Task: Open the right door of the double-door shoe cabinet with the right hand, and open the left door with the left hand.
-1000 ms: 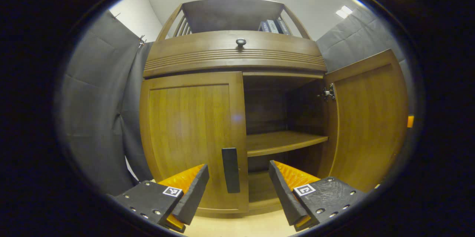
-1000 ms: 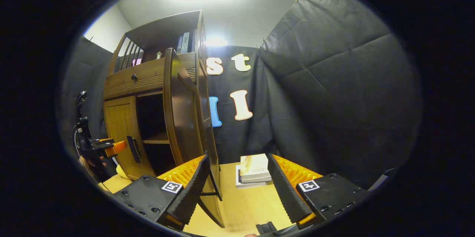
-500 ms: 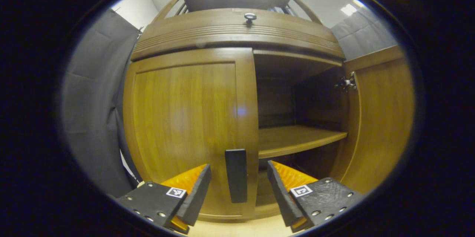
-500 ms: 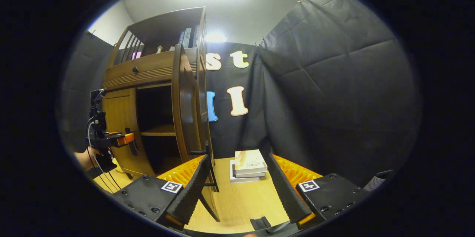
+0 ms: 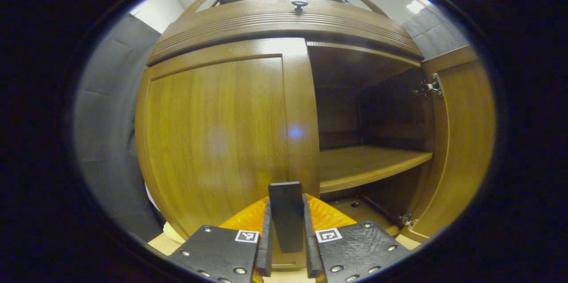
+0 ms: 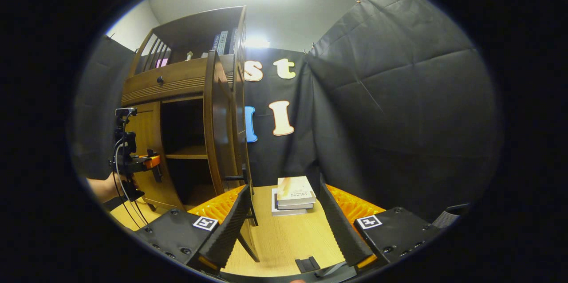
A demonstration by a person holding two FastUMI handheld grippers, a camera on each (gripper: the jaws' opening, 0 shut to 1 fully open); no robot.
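Note:
In the left gripper view the wooden shoe cabinet [image 5: 284, 21] looms close. Its left door [image 5: 213, 141] sits flush in the frame, and my left gripper [image 5: 287, 234] is shut on that door's dark upright handle [image 5: 286, 212]. The right door [image 5: 466, 141] stands swung wide, baring a shelf [image 5: 368, 165]. In the right gripper view my right gripper [image 6: 284, 225] is open and holds nothing, just off the right door [image 6: 217, 127], which I see edge-on with its handle [image 6: 235, 178]. Farther left, the left gripper [image 6: 142, 163] sits on the left door handle [image 6: 156, 172], held by a hand [image 6: 100, 187].
A stack of books [image 6: 293, 190] lies on the wooden floor [image 6: 284, 243] by the black cloth wall, right of the open door. A small dark piece [image 6: 306, 264] lies near my right fingers. A drawer with a knob [image 5: 300, 5] tops the doors; books stand on the upper shelf [image 6: 222, 42].
My left gripper moved in to the left door's handle and shut on it; it was open before. My right gripper drew slightly back from the open right door and stays open.

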